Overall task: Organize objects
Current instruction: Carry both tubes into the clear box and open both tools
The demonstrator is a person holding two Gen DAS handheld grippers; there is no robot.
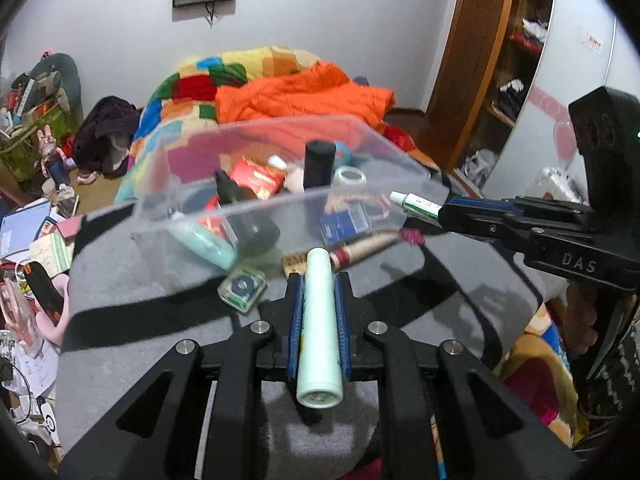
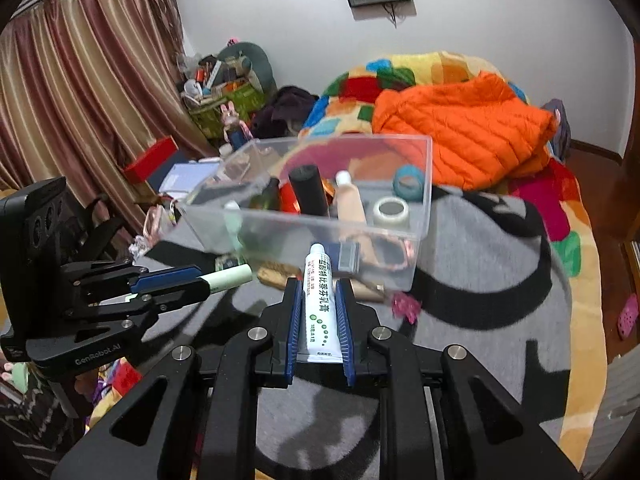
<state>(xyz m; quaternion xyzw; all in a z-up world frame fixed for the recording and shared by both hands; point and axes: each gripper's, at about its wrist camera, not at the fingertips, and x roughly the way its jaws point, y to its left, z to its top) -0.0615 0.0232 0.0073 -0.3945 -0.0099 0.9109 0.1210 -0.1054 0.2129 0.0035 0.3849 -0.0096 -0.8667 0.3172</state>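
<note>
A clear plastic bin [image 1: 180, 200] [image 2: 424, 184] sits on the grey and black blanket and holds several items, among them a black bottle [image 1: 319, 164] [image 2: 310, 194], a tape roll [image 1: 349, 177] [image 2: 391, 210] and a beige bottle [image 2: 349, 200]. My left gripper [image 1: 319, 280] is shut on a pale green tube [image 1: 319, 324] and holds it just short of the bin's near wall; it also shows in the right wrist view [image 2: 192, 280]. My right gripper [image 2: 319, 286] is shut on a white ointment tube [image 2: 319, 304], near the bin's front right; it shows in the left wrist view [image 1: 444, 212].
A small green tin [image 1: 242, 286], a wooden stick-like item [image 1: 360, 250] and a pink wrapper [image 1: 412, 236] [image 2: 404, 306] lie on the blanket by the bin. An orange jacket [image 2: 460, 128] lies behind. Clutter fills the floor at left [image 1: 36, 220]. A wooden shelf [image 1: 516, 60] stands right.
</note>
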